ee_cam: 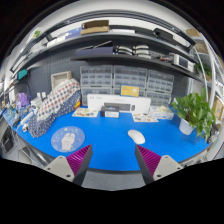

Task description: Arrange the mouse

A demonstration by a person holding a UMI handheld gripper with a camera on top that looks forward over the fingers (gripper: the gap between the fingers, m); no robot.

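A small white mouse (136,137) lies on the blue table mat (110,145), beyond my fingers and a little to the right. A round pale disc with a purple print (68,139) lies on the mat ahead of the left finger. My gripper (112,160) is open over the mat's near edge, magenta pads (150,157) facing each other, nothing between the fingers.
A potted green plant (193,112) stands at the right. A patterned cloth bundle (53,105) lies at the left. White boxes and small items (118,105) line the back of the table. Shelves (110,45) rise behind.
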